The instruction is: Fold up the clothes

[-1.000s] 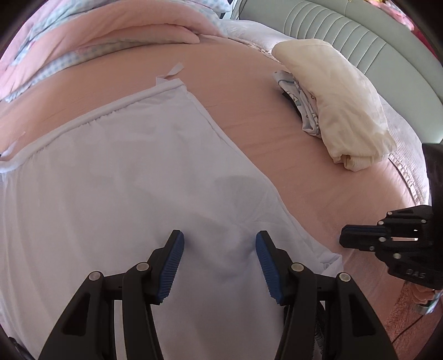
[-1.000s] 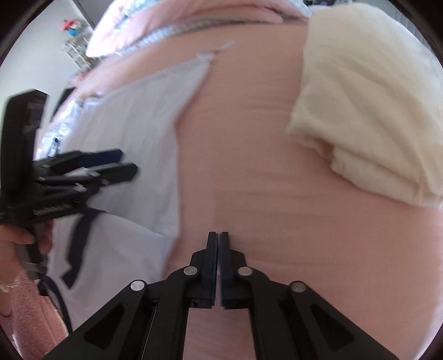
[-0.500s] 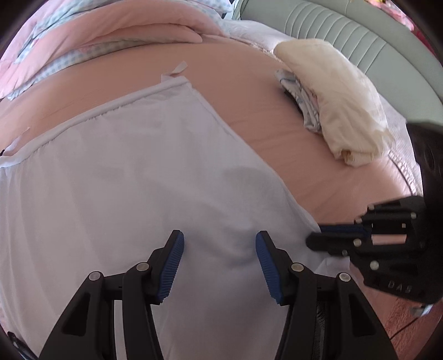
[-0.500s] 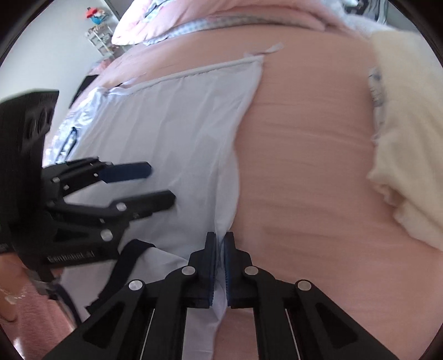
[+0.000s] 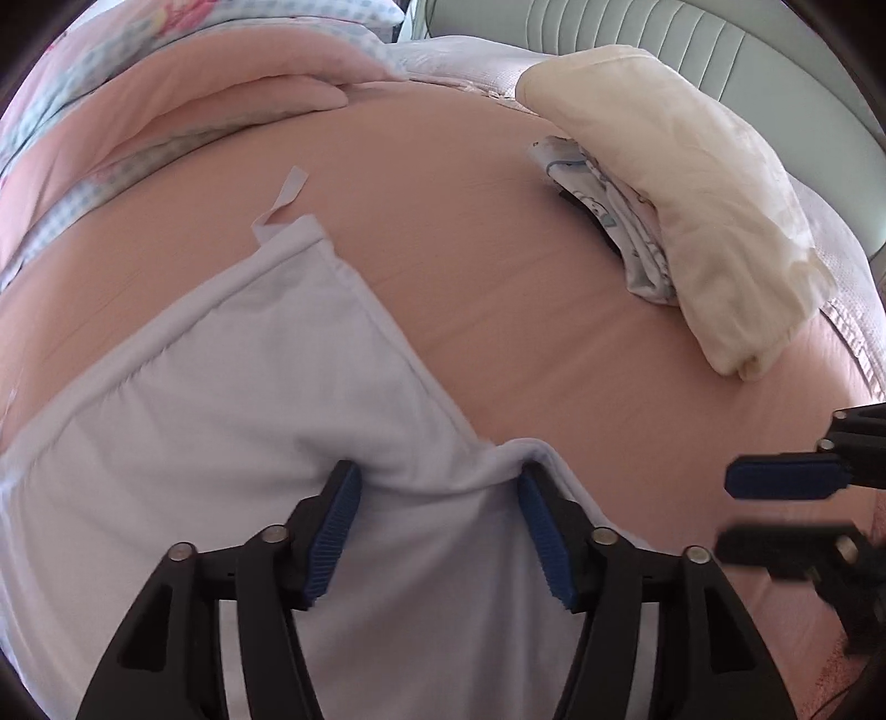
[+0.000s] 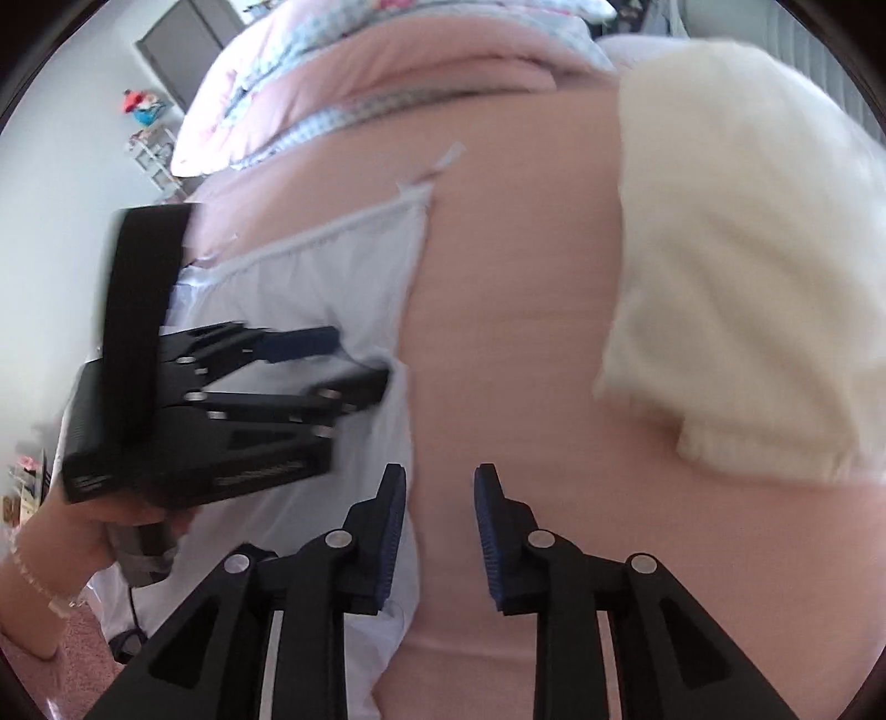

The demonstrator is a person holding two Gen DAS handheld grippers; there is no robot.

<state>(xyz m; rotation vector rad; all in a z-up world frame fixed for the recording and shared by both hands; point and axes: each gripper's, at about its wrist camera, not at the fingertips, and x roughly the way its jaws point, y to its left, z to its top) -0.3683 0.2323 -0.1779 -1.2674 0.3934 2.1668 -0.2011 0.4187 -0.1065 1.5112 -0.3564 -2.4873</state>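
A pale lavender-white garment (image 5: 249,443) lies spread on the pink bed sheet (image 5: 498,277). My left gripper (image 5: 438,471) stands over its right edge with the jaws opening. A bunched ridge of the fabric lies between the blue pads (image 5: 332,515), unpinched. In the right wrist view my right gripper (image 6: 440,471) has its jaws opening over bare sheet, with the garment's edge (image 6: 410,343) just beside its left finger. The left gripper (image 6: 360,357) hovers over the garment (image 6: 332,277) there. The right gripper (image 5: 725,512) shows at the right of the left wrist view.
A folded cream cloth (image 5: 692,194) lies on a printed garment (image 5: 609,221) at the right, near the pale green headboard (image 5: 720,50). A pink quilt (image 5: 221,111) is heaped along the far side. A hand (image 6: 33,554) holds the left gripper's handle.
The right gripper was shut on the garment's edge half a second ago and has let it go. The left gripper has shifted to that edge and widened, with the fabric bunching between its fingers.
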